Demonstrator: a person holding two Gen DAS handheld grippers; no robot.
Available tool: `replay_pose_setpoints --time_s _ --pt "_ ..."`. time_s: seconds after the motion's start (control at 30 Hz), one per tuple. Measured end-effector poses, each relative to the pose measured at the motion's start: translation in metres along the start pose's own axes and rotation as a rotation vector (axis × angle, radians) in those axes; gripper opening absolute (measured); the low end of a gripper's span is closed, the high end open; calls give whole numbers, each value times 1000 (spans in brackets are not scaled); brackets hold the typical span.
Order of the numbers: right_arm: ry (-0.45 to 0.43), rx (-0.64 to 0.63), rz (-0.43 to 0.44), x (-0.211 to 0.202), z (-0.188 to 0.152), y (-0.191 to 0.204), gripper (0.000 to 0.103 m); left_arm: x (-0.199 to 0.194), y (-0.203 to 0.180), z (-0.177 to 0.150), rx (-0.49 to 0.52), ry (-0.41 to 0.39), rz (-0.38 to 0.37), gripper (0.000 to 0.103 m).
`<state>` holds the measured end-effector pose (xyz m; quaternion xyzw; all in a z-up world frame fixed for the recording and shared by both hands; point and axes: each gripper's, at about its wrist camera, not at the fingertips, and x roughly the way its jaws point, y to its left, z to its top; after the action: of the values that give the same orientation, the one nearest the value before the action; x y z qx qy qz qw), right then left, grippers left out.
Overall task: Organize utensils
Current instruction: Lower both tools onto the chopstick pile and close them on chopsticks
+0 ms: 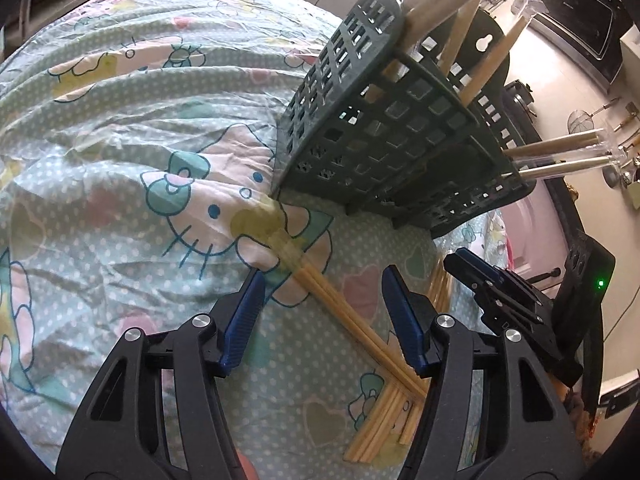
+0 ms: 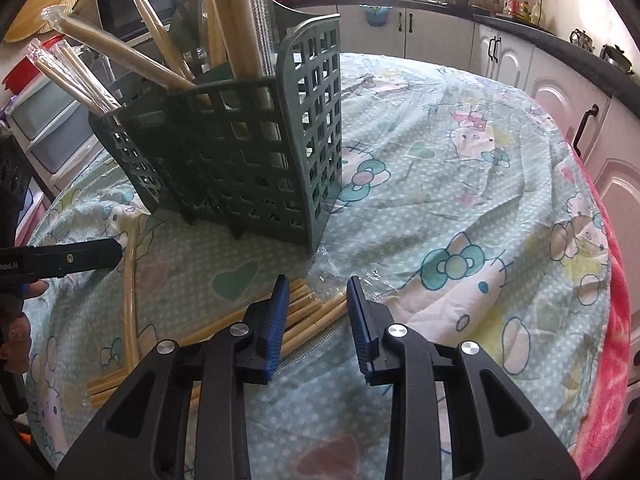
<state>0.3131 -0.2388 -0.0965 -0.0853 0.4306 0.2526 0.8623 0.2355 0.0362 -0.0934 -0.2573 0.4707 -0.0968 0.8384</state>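
A dark green slotted utensil basket [image 1: 384,128] [image 2: 248,160] stands on the cartoon-print tablecloth [image 1: 120,200]. Several plastic-wrapped chopstick packs [image 2: 120,56] lean out of it. My left gripper [image 1: 324,274] is open just above the cloth, with a wrapped pair of chopsticks [image 1: 348,316] lying loose between its blue pads. More wrapped chopsticks [image 1: 384,420] lie under its right finger. My right gripper [image 2: 318,282] is open too, low over a fan of wrapped chopsticks [image 2: 300,316], its pads touching nothing. Each gripper shows in the other's view: the right gripper [image 1: 460,264], the left gripper [image 2: 116,252].
One long wrapped pack [image 2: 129,300] lies apart, left of the fan. A hand [image 2: 16,320] holds the left gripper. A red cloth [image 2: 616,360] hangs at the table's right rim. Kitchen cabinets [image 2: 440,32] and a microwave [image 1: 580,20] stand beyond the table.
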Motion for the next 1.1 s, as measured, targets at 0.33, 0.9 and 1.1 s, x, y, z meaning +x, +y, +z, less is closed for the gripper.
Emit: replay_pose_setpoints --time_s 0.33,0.9,1.1 --pt "-3 4 19 3 0 -1 11 6 10 9 6 -12 49 25" --pt "-100 27 33 -35 -4 8 1 -10 36 11 -18 -6 -20 0" --pt "-133 2 29 -50 1 18 1 -20 40 11 -26 -15 -80 0"
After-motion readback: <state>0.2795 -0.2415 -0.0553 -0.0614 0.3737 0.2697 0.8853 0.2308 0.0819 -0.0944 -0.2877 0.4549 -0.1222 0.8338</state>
